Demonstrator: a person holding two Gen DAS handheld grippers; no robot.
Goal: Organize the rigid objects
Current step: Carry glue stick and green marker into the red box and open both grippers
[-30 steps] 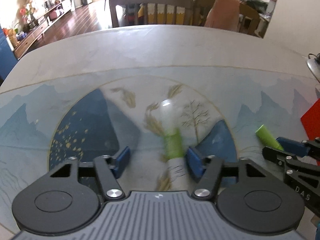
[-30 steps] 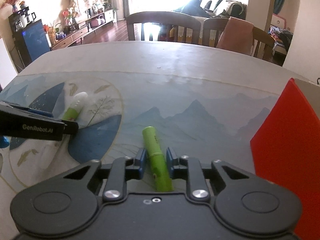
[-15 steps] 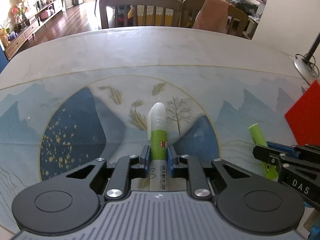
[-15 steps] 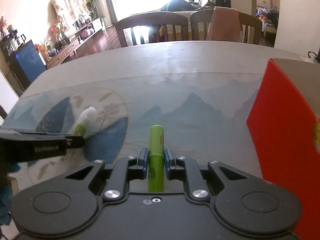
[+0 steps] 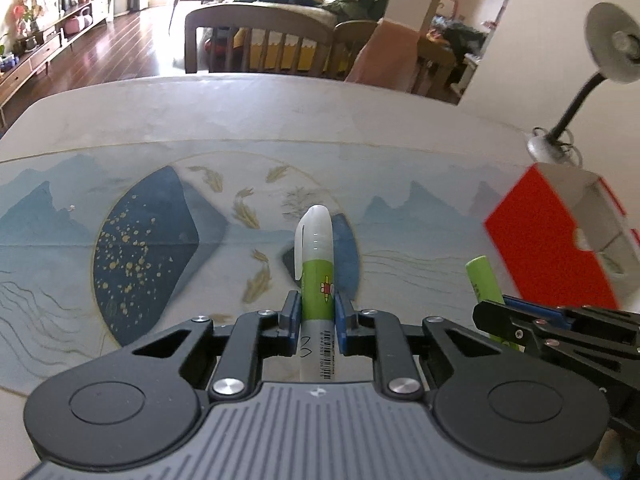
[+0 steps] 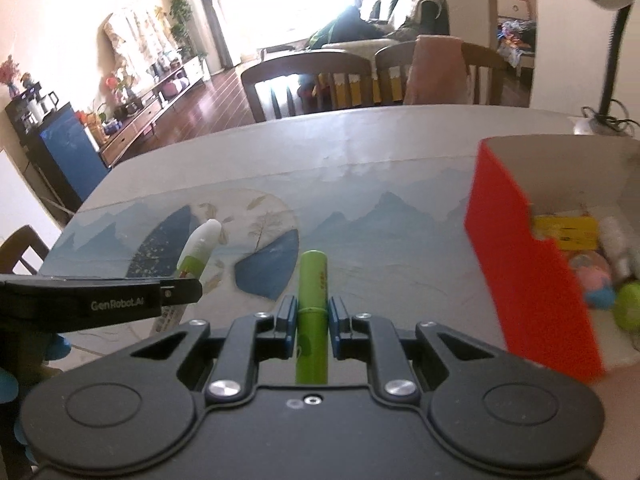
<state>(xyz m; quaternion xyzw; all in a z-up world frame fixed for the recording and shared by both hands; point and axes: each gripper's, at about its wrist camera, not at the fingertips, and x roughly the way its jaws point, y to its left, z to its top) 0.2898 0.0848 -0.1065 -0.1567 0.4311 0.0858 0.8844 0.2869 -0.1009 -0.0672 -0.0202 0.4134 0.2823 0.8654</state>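
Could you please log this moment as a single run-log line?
left gripper: shut on white-capped marker | right gripper: shut on green marker | red box: open, right

Left gripper [image 5: 316, 316]: matt black plastic linkage, bright metal pivot screws, smooth blue pads [image 5: 291, 312], ribbed grey housing at lower centre.
White-capped pen [image 5: 316, 268]: translucent frosted plastic cap, glossy green printed label.
Right gripper [image 6: 313, 316]: the same matt black plastic, smooth housing.
Green tube [image 6: 313, 292]: satin-finish plastic, uniform green.
Red box [image 6: 528, 256]: matt red card outside, plain grey-white card inside, at right.
Table mat [image 5: 160, 220]: smooth printed sheet, low sheen, with creases.
Chair [image 5: 260, 36]: dark varnished wood, upper centre.
Lamp [image 5: 608, 48]: dull metal head, upper right.
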